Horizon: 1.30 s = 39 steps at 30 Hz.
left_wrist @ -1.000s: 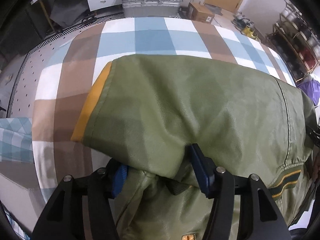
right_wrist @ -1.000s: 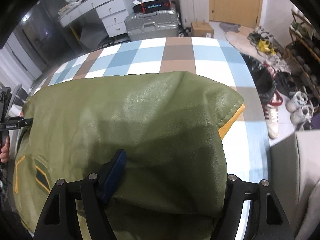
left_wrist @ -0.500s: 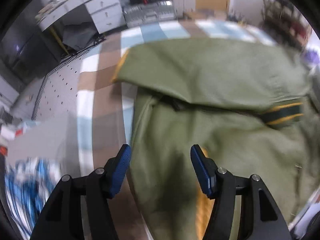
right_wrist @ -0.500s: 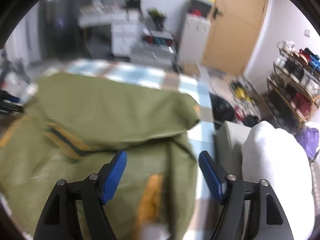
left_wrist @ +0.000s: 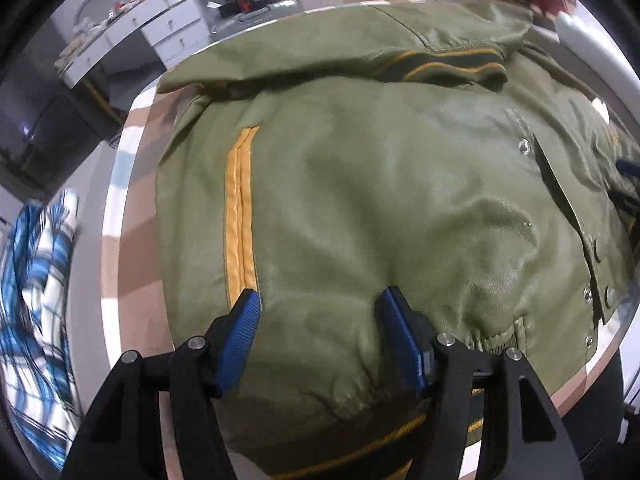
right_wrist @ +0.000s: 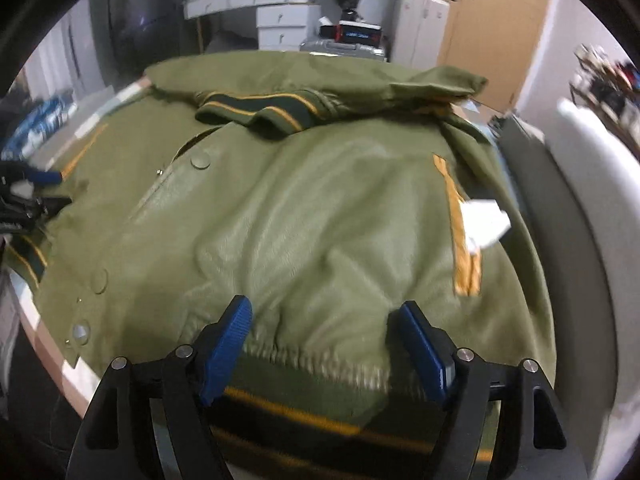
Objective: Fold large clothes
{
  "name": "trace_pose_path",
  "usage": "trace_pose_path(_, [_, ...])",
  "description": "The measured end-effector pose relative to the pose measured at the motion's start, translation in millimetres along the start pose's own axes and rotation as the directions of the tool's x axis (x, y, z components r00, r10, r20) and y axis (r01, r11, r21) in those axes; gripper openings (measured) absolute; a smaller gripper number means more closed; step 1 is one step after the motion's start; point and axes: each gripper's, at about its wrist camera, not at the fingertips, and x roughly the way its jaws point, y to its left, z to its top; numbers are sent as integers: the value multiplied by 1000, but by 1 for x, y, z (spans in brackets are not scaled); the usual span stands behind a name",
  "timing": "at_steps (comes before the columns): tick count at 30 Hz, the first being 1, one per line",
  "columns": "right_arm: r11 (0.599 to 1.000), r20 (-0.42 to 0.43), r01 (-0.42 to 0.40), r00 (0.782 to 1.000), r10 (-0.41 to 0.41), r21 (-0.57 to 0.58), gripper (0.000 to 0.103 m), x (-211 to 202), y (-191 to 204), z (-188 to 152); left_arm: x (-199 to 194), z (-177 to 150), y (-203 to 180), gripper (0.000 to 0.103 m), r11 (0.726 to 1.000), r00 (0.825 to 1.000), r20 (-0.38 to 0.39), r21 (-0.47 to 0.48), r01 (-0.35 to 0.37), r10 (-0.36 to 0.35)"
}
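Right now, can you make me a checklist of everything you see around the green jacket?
Surface: checked cloth covers the table under the jacket.
Job's things: green jacket lies spread out, collar at the far end, hem nearest the grippers.
Clutter: blue and white cloth beside the table; white tag on the jacket.
Grippers: left gripper and right gripper both open at the hem, pads not pinching.
Cables: nothing seen.
Surroundings: white drawers, silver suitcase, brown door.
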Motion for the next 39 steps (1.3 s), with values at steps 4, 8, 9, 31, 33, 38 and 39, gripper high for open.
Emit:
trace_pose_path(4, [996,22,-52,998,51,71,75,-6,-11,-14,-4,-10,1,60,998,998,41,-43,-40,42])
trace_pose_path(8, [1000,-16,-16,1000,16,-3,75,-20,-2,-20,-16,-16,9,59,998,999,44,-59,0,2])
trace_pose_path(9, [1000,-12,-16,1000,16,-10,74,-22,-3,-20,-25,-20,11,59,997,999,50,-73,8,-4])
trace_pose_path(31, [942,89,-61,996,33,331,72,-32,-64,-45,-32,-67,54,82,845,908,135,-332,419,-398])
trace_pose_path(33, [927,147,-124,986,75,353,59,-43,-67,-41,-38,-61,50,82,835,900,175,-336,436,-400])
trace_pose_path(38, [901,253,-228,958,139,369,52,-61,-66,-34,-51,-54,48,82,816,869,268,-311,487,-416])
trace_pose_path(39, [915,236,-195,965,115,353,52,-60,-59,-33,-50,-53,43,82,843,891,254,-304,443,-377])
